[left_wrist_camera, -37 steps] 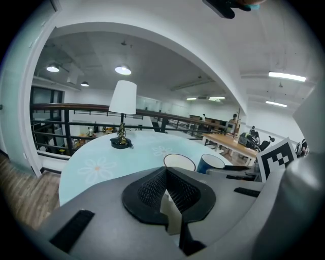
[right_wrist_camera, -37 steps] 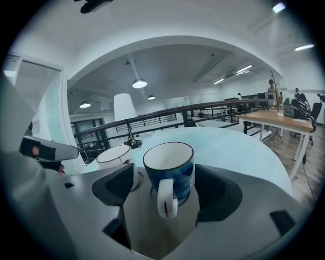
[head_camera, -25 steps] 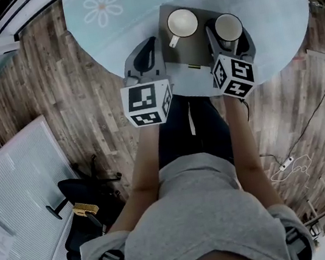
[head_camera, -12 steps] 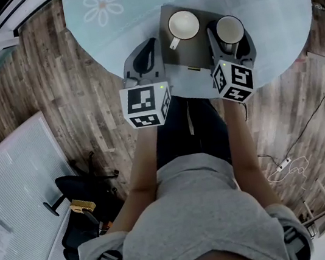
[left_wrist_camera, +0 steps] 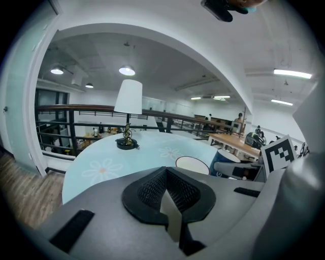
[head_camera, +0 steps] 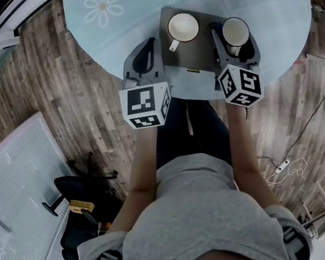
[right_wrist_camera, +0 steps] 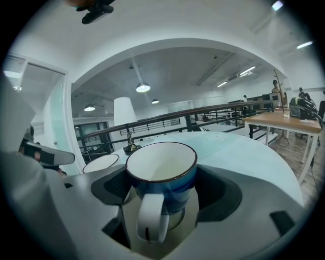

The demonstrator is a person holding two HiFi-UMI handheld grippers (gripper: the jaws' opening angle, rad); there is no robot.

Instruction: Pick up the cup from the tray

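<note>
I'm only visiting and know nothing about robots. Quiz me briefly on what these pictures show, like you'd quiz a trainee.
1. True or false: the left gripper is shut, with nothing between its jaws.
2. What stands between the jaws of the right gripper? A) a bottle B) a blue cup C) a spoon
3. Fill in: the white cup stands on the ___.
Key: 1 true; 2 B; 3 tray.

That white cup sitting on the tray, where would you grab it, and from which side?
Across its round wall, coming from the side nearest the person. The white cup stands upright on the tray, its handle pointing back that way, so jaws could likely straddle the handle and press both sides.
</note>
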